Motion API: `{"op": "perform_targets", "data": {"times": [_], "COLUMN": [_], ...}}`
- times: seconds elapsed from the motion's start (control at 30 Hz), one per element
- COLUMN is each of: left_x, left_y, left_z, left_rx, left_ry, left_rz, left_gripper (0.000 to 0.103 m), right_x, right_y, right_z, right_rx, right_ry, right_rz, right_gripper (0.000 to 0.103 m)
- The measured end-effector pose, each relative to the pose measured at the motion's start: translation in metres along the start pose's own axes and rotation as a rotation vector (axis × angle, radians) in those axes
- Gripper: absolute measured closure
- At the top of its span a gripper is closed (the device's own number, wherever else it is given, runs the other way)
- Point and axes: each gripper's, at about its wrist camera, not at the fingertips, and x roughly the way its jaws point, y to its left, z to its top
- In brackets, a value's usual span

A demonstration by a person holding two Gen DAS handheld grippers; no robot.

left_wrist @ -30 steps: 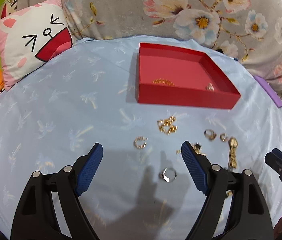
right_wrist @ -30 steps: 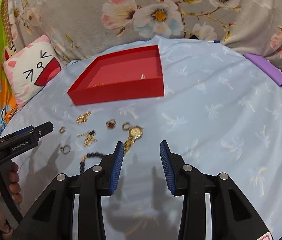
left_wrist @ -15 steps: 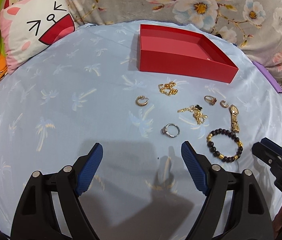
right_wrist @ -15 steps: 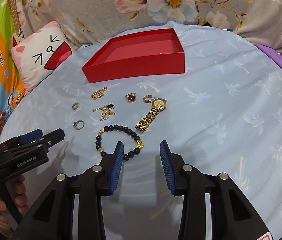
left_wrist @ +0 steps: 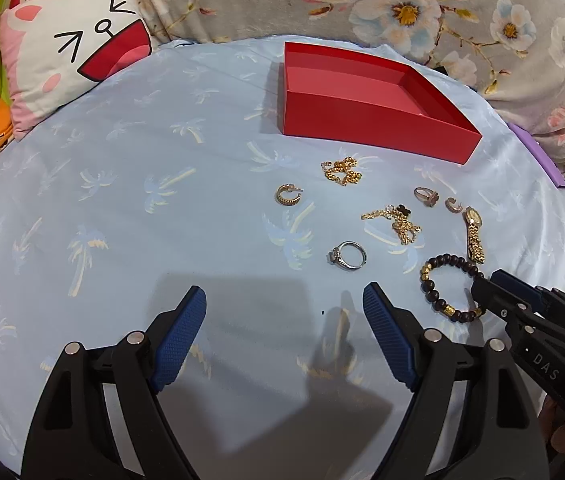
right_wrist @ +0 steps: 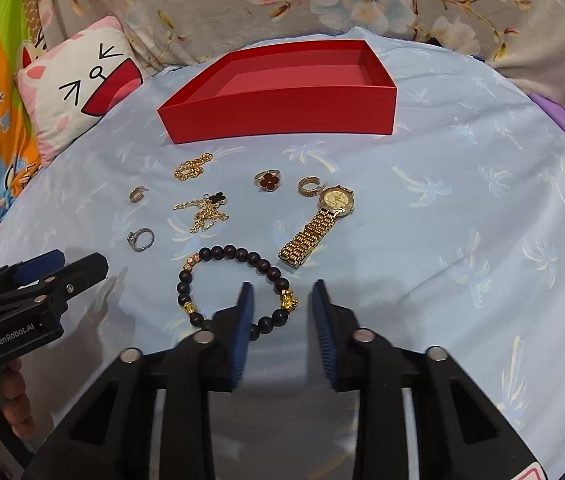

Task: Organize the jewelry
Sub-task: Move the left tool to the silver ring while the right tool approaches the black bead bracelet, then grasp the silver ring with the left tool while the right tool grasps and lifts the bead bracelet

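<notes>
Jewelry lay scattered on the pale blue palm-print sheet (right_wrist: pixel 462 184), none of it visibly inside the shallow red cardboard box (right_wrist: pixel 282 108), whose floor showed bare where I could see it. Outside the box I counted a dark beaded bracelet with gold charms (right_wrist: pixel 218 254), a gold link-band wristwatch (right_wrist: pixel 320 222), a red clover ring (right_wrist: pixel 268 181), a silver ring (right_wrist: pixel 141 239), two gold hoop earrings and two tangled gold chains. I judged sorting barely begun.

My right gripper (right_wrist: pixel 282 300) angled steeply down at the bracelet, its jaws closing, one bead section between them, pads not yet pressing. My left gripper (left_wrist: pixel 284 300) hung wide and empty above bare sheet, just short of the silver ring.
</notes>
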Motion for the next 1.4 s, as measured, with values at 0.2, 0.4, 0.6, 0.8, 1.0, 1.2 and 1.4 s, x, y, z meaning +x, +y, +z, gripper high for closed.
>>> {"op": "perform_targets", "data": {"times": [0.2, 0.4, 0.6, 0.8, 1.0, 1.2, 1.4], "left_x": [0.001, 0.002, 0.008, 0.018, 0.027, 0.027, 0.018], "left_y": [-0.001, -0.007, -0.015, -0.024, -0.035, -0.036, -0.038], "left_z": [0.001, 0.003, 0.006, 0.012, 0.016, 0.018, 0.010], "left_rx": [-0.003, 0.006, 0.016, 0.032, 0.070, 0.067, 0.046], "left_ry": [0.000, -0.001, 0.004, 0.019, 0.015, 0.022, 0.060], "left_rz": [0.000, -0.012, -0.021, -0.034, -0.033, -0.064, -0.164], "left_gripper": [0.025, 0.025, 0.030, 0.041, 0.050, 0.063, 0.063], "right_x": [-0.003, -0.018, -0.037, -0.045, -0.044, -0.044, -0.043], "right_y": [-0.007, -0.019, -0.022, -0.026, -0.031, -0.033, -0.035], "right_z": [-0.003, -0.007, -0.004, -0.001, 0.002, 0.002, 0.002], "right_rx": [0.014, 0.064, 0.072, 0.090, 0.108, 0.116, 0.125], "right_ry": [-0.004, -0.024, -0.055, -0.067, -0.070, -0.070, -0.069], "right_rz": [0.007, 0.016, 0.019, 0.040, 0.045, 0.046, 0.047], "right_gripper": [0.095, 0.095, 0.095, 0.095, 0.095, 0.095, 0.095]}}
